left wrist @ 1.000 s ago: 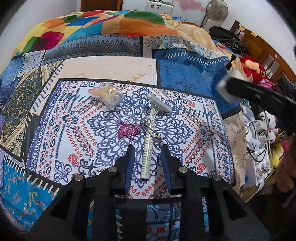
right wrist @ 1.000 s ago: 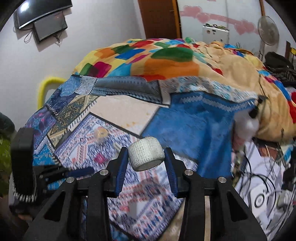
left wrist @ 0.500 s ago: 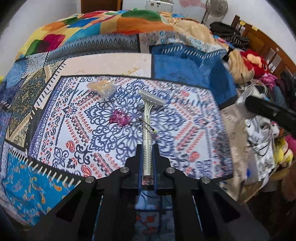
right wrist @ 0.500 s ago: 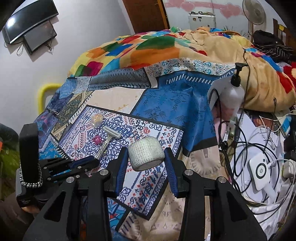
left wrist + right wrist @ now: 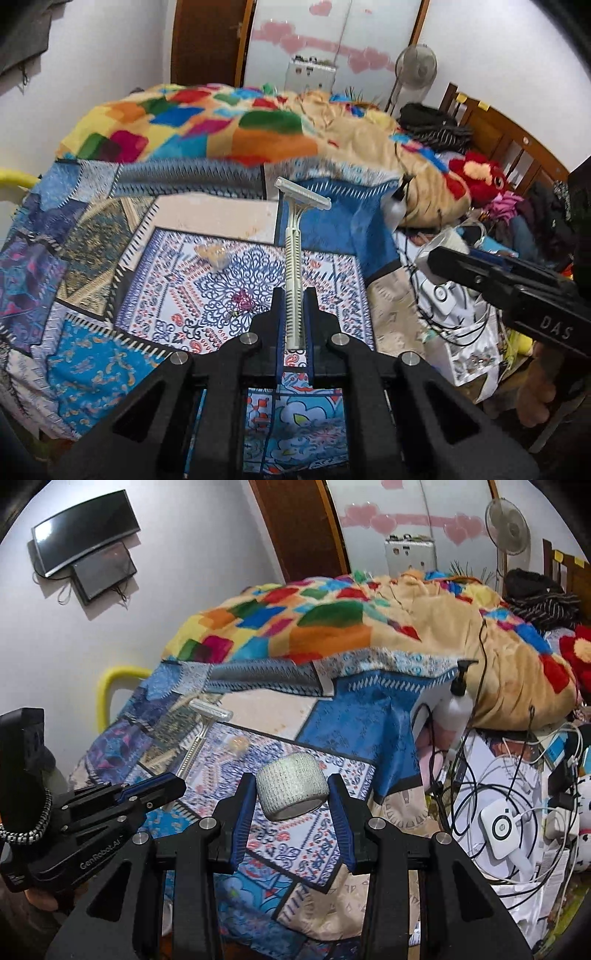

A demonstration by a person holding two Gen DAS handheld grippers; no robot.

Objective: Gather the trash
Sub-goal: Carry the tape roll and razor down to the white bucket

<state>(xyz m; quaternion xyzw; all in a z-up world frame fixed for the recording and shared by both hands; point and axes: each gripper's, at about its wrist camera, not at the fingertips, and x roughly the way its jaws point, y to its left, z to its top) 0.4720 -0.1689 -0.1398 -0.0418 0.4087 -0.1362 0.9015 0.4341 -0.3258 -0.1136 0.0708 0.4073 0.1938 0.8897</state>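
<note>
My left gripper [image 5: 294, 295] is shut on the handle of a white disposable razor [image 5: 294, 243] and holds it lifted above the patterned bedspread [image 5: 166, 295], head pointing away. The razor also shows in the right wrist view [image 5: 201, 734], sticking out of the left gripper [image 5: 173, 784]. My right gripper [image 5: 291, 786] is shut on a white roll of bandage tape [image 5: 291, 790], held in the air over the bed's corner. A pink crumpled wrapper [image 5: 242, 298] and a clear wrapper with something yellow [image 5: 214, 254] lie on the bedspread.
A bright patchwork blanket [image 5: 229, 129] is heaped at the far side of the bed. To the right are a pump bottle [image 5: 456, 707], tangled cables and chargers [image 5: 502, 823], soft toys [image 5: 476, 177] and a wooden headboard [image 5: 509, 140]. A fan [image 5: 508, 522] stands at the back.
My left gripper closed on the razor's handle and lifted it off the bedspread. My right gripper, still holding the tape roll, drew back toward the bed's corner.
</note>
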